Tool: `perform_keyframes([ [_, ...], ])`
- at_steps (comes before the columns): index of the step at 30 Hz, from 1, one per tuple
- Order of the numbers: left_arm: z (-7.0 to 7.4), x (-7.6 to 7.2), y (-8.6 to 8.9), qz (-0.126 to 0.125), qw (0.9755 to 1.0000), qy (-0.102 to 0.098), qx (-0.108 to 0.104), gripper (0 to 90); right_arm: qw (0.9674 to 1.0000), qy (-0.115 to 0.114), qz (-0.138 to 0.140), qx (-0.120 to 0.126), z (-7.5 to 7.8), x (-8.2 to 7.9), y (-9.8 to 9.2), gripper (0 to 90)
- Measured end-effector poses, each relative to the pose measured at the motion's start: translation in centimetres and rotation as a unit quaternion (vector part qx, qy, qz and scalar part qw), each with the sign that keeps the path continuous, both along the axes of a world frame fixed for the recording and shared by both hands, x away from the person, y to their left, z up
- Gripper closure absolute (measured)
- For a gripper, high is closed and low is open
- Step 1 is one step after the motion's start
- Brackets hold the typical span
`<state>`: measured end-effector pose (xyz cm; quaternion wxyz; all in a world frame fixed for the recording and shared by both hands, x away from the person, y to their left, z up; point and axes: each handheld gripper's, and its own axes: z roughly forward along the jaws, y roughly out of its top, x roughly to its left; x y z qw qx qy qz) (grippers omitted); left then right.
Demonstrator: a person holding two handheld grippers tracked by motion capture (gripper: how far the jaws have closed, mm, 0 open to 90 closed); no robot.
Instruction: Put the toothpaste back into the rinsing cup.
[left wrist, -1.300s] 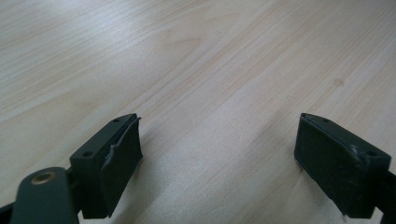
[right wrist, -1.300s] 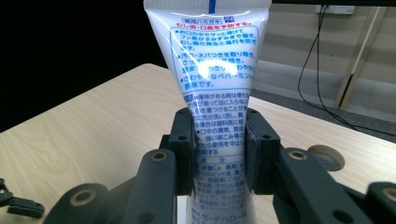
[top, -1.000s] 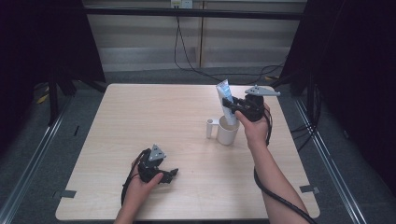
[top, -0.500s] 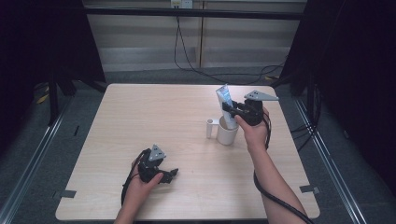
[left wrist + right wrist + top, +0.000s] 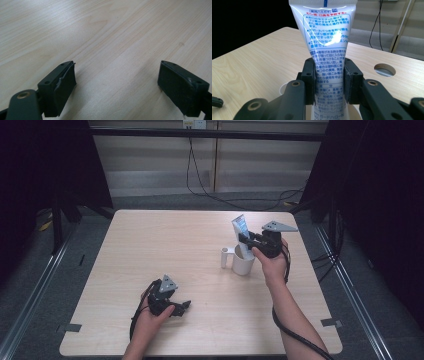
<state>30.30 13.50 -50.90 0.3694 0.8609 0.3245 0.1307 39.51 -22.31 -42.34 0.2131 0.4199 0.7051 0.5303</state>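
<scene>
I am working from the cup (image 5: 243, 263) as my landmark, standing right of the table's (image 5: 150, 245) middle. Left of the cup the wood is lying bare across to the left edge; the right edge is sitting much nearer. My right gripper (image 5: 246, 239) is clamping the tube (image 5: 240, 226) across its body, jaws pressing both flat sides, tube upright with its lower end in the cup. My left gripper (image 5: 186, 305) is resting near the front edge, jaws standing wide apart, holding nothing.
</scene>
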Motion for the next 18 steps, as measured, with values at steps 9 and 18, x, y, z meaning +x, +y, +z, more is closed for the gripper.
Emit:
perform_keyframes([
  [9, -0.01, -0.04, 0.02, 0.002, 1.0000, 0.000, -0.001, 14.6, 1.0000, -0.002, 0.000, 0.002, -0.30, -0.20, -0.31, 66.9],
  [18, -0.01, -0.04, 0.03, 0.002, 1.0000, 0.000, -0.001, 14.6, 0.9999, 0.001, 0.001, -0.013, -0.48, -0.32, -0.12, 66.4],
])
